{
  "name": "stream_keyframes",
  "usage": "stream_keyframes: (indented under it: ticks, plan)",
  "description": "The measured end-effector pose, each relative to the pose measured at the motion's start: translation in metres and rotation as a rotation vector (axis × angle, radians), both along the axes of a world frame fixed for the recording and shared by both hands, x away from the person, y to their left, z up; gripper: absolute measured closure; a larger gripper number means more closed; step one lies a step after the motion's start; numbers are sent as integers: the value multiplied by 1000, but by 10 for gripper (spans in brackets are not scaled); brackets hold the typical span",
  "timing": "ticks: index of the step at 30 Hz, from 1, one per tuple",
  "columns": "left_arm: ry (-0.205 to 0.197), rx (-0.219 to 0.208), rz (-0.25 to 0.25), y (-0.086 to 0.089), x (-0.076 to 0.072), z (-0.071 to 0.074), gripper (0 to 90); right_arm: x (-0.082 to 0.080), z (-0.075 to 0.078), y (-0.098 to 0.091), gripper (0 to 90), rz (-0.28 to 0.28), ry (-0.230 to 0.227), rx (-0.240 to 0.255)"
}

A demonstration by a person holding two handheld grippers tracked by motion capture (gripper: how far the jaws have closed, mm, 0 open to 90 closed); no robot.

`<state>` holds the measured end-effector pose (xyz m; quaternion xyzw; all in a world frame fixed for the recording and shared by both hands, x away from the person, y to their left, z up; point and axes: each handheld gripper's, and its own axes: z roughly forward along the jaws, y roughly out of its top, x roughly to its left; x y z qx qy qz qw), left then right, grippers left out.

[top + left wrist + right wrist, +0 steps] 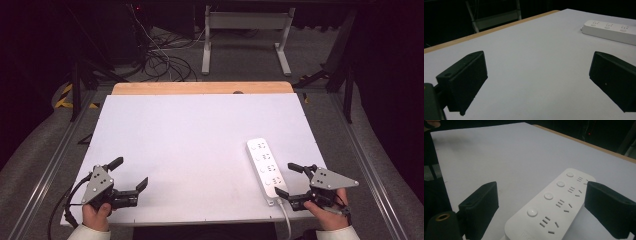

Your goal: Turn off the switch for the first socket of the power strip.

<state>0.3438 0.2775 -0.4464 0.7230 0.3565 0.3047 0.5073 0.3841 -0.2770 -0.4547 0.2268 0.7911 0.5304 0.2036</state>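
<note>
A white power strip [265, 168] with several sockets and round buttons lies on the white table top [200, 140] at the front right, its cable running off the front edge. My right gripper [286, 179] stands open just right of the strip's near end; in the right gripper view the strip [554, 205] lies between and ahead of the spread jaws. At the front left corner my left gripper [131, 172] is open with nothing between its jaws. The left gripper view has the strip [611, 31] far off at the upper right.
A wooden strip [202, 88] borders the table's far edge. Beyond it stand a white frame [245, 30] and tangled cables [160, 60] on the floor. Metal rails [50, 165] run along both sides of the table.
</note>
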Motion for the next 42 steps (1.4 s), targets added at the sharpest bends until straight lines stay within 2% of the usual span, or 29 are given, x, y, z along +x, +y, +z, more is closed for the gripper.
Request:
stream_keyframes:
  ticks: [23, 31, 42]
  plan:
    - [-12, 22, 3, -1, -2, 1, 20, -1, 6, 2, 101, 6, 7, 24]
    - [-1, 28, 7, -2, -2, 0, 20, 2, 20, 6, 98, 15, 15, 33]
    - [1, 30, 9, -1, -1, 0, 21, 16, 30, 21, 134, 39, 27, 5]
